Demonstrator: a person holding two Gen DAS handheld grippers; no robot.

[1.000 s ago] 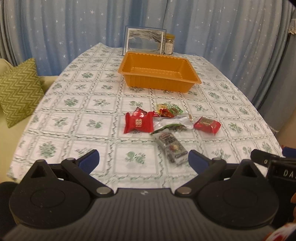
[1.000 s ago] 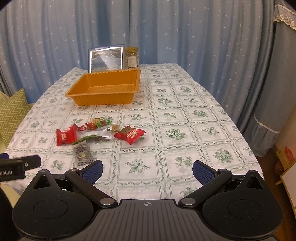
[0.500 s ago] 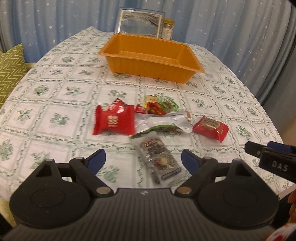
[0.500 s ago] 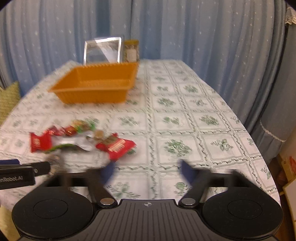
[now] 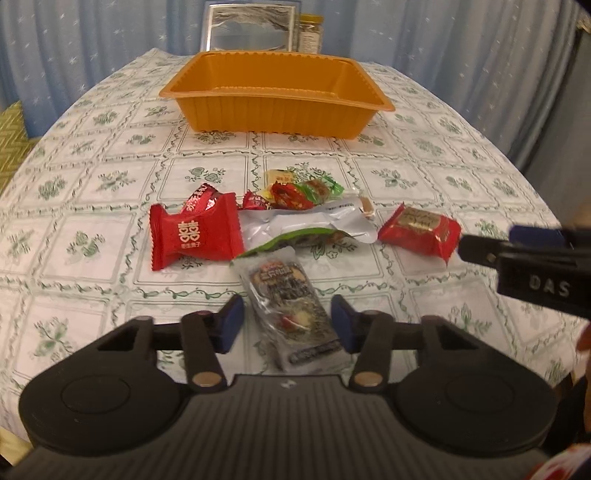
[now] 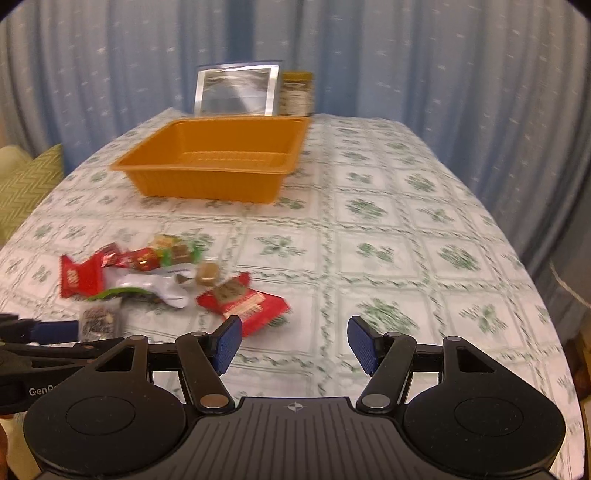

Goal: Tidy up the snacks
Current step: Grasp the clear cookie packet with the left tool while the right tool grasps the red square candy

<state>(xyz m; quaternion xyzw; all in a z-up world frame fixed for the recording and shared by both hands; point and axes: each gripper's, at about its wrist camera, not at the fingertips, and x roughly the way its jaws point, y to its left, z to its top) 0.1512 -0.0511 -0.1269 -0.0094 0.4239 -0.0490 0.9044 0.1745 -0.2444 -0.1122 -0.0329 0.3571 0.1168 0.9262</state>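
Left wrist view: a clear snack pack (image 5: 291,314) lies flat on the table (image 5: 85,206), right between the blue fingers of the left gripper (image 5: 287,325), which is partly open and not pinching it. More snacks sit just behind it, and the orange tray (image 5: 275,107) is farther back. The right gripper (image 6: 293,341) is open wide, holding nothing, with a red snack (image 6: 245,304) by its left finger.

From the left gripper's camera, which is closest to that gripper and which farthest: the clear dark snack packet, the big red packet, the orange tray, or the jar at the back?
Seen from the left gripper:
1. Clear dark snack packet, lying right between its fingers.
2. Big red packet, ahead and to the left.
3. Orange tray, mid-table, empty.
4. Jar, at the far edge behind the tray, right of a silver frame.
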